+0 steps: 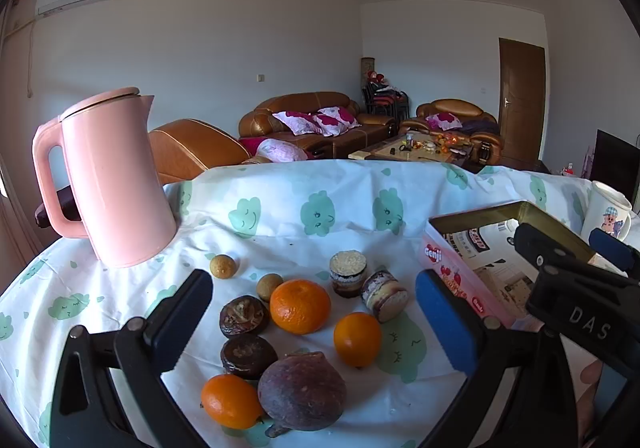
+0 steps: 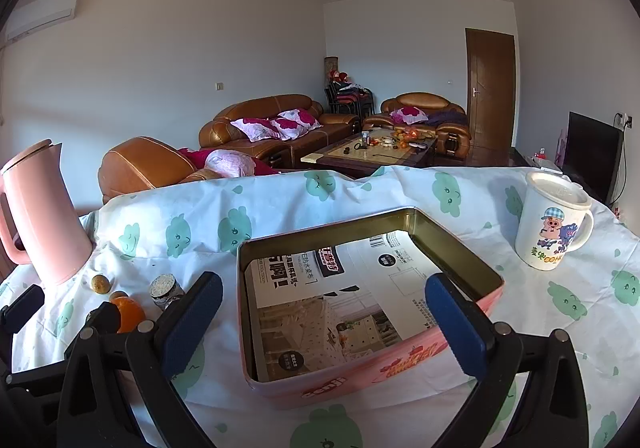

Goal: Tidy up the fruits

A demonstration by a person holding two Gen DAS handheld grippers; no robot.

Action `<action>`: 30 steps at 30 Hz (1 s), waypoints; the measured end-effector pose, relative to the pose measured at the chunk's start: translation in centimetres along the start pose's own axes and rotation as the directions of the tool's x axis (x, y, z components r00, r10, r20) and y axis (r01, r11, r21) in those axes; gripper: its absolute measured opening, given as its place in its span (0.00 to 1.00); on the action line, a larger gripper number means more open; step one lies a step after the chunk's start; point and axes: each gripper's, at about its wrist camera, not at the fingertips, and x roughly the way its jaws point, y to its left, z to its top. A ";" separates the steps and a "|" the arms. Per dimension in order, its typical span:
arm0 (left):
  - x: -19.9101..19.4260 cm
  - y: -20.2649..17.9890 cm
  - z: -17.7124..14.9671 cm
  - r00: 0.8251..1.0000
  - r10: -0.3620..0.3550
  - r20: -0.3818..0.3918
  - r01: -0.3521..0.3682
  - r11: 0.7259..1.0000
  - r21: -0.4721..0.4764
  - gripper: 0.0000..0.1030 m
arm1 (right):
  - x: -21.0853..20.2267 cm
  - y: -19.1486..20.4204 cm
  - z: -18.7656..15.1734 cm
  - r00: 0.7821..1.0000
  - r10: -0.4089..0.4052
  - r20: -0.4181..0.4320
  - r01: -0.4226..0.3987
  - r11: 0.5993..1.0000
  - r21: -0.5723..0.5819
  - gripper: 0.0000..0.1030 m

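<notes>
Three oranges [image 1: 300,306] [image 1: 357,340] [image 1: 230,400], a purple-brown fruit [image 1: 302,390], two dark brown fruits [image 1: 243,316], two small tan fruits [image 1: 223,266] and two little cakes [image 1: 348,272] lie on the cloud-print cloth. My left gripper [image 1: 316,288] hangs open above them, touching none. To their right stands an open pink tin [image 2: 320,232] lined with printed paper [image 2: 340,288], with no fruit inside. My right gripper [image 2: 324,288] is open over the tin's near half. Each gripper shows at the edge of the other's view.
A pink kettle [image 1: 116,184] stands at the table's back left. A white cartoon mug [image 2: 554,224] with a lid sits right of the tin. The cloth [image 1: 280,208] rises in a fold along the far edge. Sofas and a coffee table lie beyond.
</notes>
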 end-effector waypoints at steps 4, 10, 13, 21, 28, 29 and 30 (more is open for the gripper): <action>0.0 0.0 0.0 1.000 0.000 0.000 0.000 1.000 -0.001 1.00 | 0.0 -0.1 0.0 1.000 0.001 -0.001 -0.001 1.000 0.000 0.99; 0.0 0.0 0.0 1.000 0.000 0.000 0.000 1.000 0.000 1.00 | 0.1 -0.2 0.1 1.000 0.003 -0.004 -0.003 1.000 0.003 0.99; 0.0 0.0 0.0 1.000 0.000 0.000 0.000 1.000 0.000 1.00 | 0.1 -0.1 0.1 1.000 0.003 -0.004 -0.003 1.000 0.003 0.99; 0.0 0.0 0.0 1.000 -0.001 0.000 0.001 1.000 0.000 1.00 | 0.1 -0.2 0.1 1.000 0.005 -0.005 -0.005 1.000 0.003 0.99; 0.0 0.0 0.0 1.000 -0.001 0.000 0.001 1.000 0.000 1.00 | 0.0 -0.1 0.1 1.000 0.005 -0.005 -0.005 1.000 0.003 0.99; 0.0 0.0 0.0 1.000 0.000 0.000 0.000 1.000 0.000 1.00 | 0.0 -0.1 0.1 1.000 0.005 -0.005 -0.005 1.000 0.002 0.99; 0.0 0.0 0.0 1.000 0.000 0.000 0.000 1.000 -0.001 1.00 | 0.0 -0.1 0.1 1.000 0.005 -0.005 -0.005 1.000 0.002 0.99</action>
